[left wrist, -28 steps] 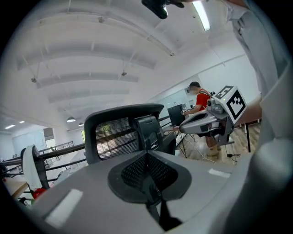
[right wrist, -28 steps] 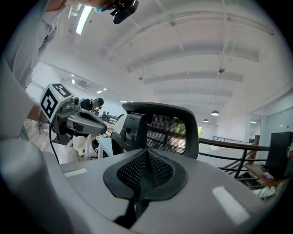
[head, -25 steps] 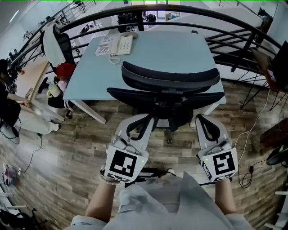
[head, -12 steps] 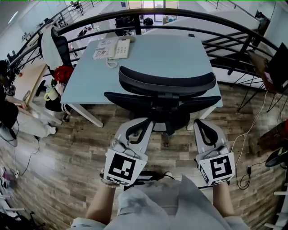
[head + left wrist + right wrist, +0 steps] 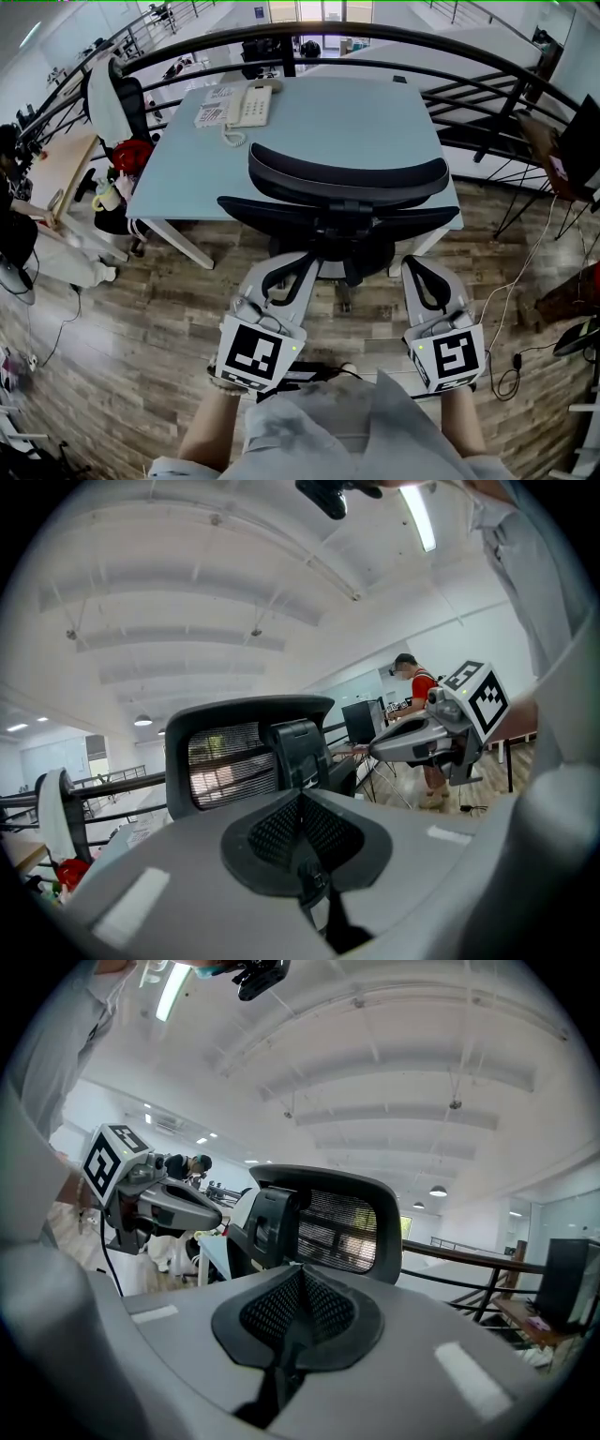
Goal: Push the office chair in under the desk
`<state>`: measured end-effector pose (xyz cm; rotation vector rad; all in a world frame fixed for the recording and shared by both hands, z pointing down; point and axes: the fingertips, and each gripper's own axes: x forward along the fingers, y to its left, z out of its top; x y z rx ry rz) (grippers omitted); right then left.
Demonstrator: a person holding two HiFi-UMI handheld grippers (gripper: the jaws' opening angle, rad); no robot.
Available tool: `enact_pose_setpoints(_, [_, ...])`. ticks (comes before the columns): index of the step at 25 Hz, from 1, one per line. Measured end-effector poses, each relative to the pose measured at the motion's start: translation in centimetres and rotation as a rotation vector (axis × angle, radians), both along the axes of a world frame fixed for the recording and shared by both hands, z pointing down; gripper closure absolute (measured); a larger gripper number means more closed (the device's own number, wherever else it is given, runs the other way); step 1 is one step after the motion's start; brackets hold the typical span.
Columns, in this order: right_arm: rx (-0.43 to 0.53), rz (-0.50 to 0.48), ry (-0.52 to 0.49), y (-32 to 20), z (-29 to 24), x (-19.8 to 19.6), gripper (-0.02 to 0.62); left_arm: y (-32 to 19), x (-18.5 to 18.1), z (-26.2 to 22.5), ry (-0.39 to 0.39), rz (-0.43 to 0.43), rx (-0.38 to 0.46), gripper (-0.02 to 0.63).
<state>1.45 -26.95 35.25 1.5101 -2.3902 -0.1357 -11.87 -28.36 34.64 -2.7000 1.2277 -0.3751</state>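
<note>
**Office chair at the desk's near edge, both grippers closed behind it**

Office chair (image 5: 347,178) stands between the person and the desk (image 5: 375,112), with its back turned to the person. In the head view its curved backrest overlaps the desk's front edge.

The left gripper (image 5: 302,261) and the right gripper (image 5: 418,266) are held low behind the chair, one at each side of its back support. Their tips are close to the chair's lower back. No view shows whether they touch it.

In the left gripper view the jaws (image 5: 302,803) are pressed together with nothing between them, and the mesh backrest (image 5: 230,761) rises just beyond. The right gripper view shows the same: ribbed black pads (image 5: 298,1309) closed on nothing, with the backrest (image 5: 342,1227) ahead.

The chair is black, with a mesh back in a rounded plastic frame. The desk has a pale blue-grey top on white legs. A cream telephone (image 5: 255,101) and papers (image 5: 214,108) lie at its far left corner. A dark metal railing (image 5: 487,47) curves behind the desk. The floor (image 5: 169,291) is wood-look plank, and a cable (image 5: 514,361) trails across it at the right. A second chair (image 5: 117,94) stands well to the left.
</note>
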Motion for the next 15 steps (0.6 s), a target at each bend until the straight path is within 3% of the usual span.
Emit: enact_pose_setpoints(15, [-0.026, -0.001, 0.032, 0.05, 0.86, -0.17, 0.588, 0.23, 0.06, 0.24, -0.031, 0.001, 0.006, 0.603])
